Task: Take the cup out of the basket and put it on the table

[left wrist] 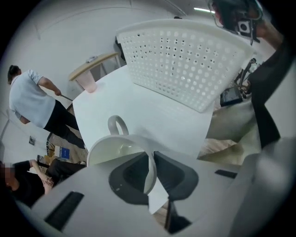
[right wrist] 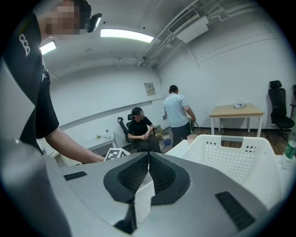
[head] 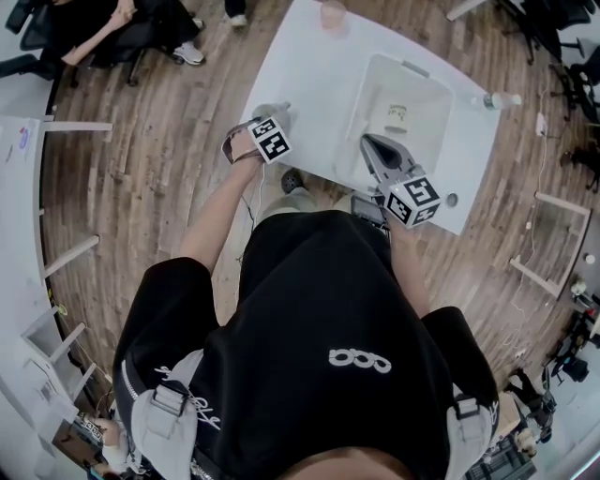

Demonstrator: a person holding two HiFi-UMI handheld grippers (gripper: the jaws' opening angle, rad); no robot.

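A white cup (left wrist: 113, 148) with a loop handle (left wrist: 118, 124) hangs over the white table (left wrist: 152, 111), and my left gripper (left wrist: 151, 169) is shut on its rim, one jaw inside and one outside. Whether its base touches the table I cannot tell. From the head view the left gripper (head: 270, 131) points down at the table's left edge, with the cup (head: 277, 111) just showing beyond it. The white perforated basket (head: 436, 94) stands to the right. My right gripper (head: 370, 143) is shut and holds nothing, at the basket's near wall; the basket (right wrist: 231, 157) is close ahead of the right gripper (right wrist: 149, 162).
A pink cup (head: 333, 14) stands at the table's far end, and a bottle (head: 502, 100) at its right edge. A small object (head: 398, 114) lies on the basket's floor. Two people (right wrist: 178, 115) are across the room by a wooden table (right wrist: 236, 111).
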